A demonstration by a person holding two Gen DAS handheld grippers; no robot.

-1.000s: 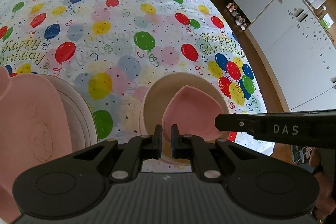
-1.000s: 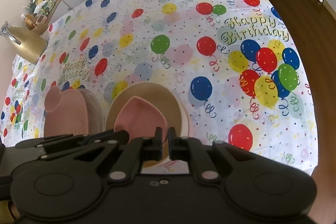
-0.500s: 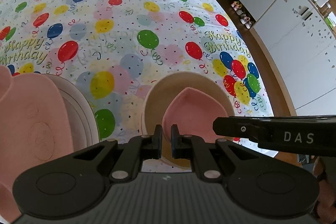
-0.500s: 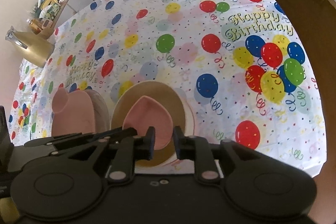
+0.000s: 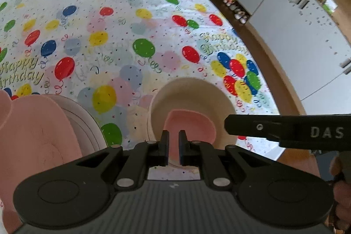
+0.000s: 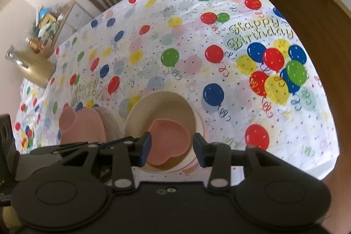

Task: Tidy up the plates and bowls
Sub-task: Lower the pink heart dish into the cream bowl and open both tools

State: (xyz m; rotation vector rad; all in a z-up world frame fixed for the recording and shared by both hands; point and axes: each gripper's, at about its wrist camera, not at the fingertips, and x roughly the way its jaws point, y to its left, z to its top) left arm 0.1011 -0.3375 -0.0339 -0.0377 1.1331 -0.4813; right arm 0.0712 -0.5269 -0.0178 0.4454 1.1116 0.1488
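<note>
- Hovering over the near edge of the bench (image 6: 188, 41), both tools sit above the nested dishes, so the stacking looks well under way.
- Right tool (image 6: 172, 146): fingers spread wide apart, holding nothing, with the small pink bowl (image 6: 170, 139) showing in the gap between them.
- That pink bowl lies inside the beige bowl (image 6: 161, 106), which seems to rest on a pale plate (image 6: 200, 122) peeking out on its right side, all close to the near edge.
- Left tool (image 5: 173, 147): fingers drawn nearly together with only a slim gap, and nothing between them that I can make out; from its camera the same pink bowl (image 5: 190, 126) sits just ahead.
- Off toward the near left corner there's a second pile: a big pink plate (image 5: 33, 137) on top of a whitish plate (image 5: 81, 115), apart from the bowl stack.
- My read: the pink bowl has just been set into place, and the right tool is released and free.
- Next move, I'd guess, calls for backing both tools clear without nudging the bowls, then checking whether the two piles should be merged; the bowl stack is near the edge, so any push ought to go inward.
</note>
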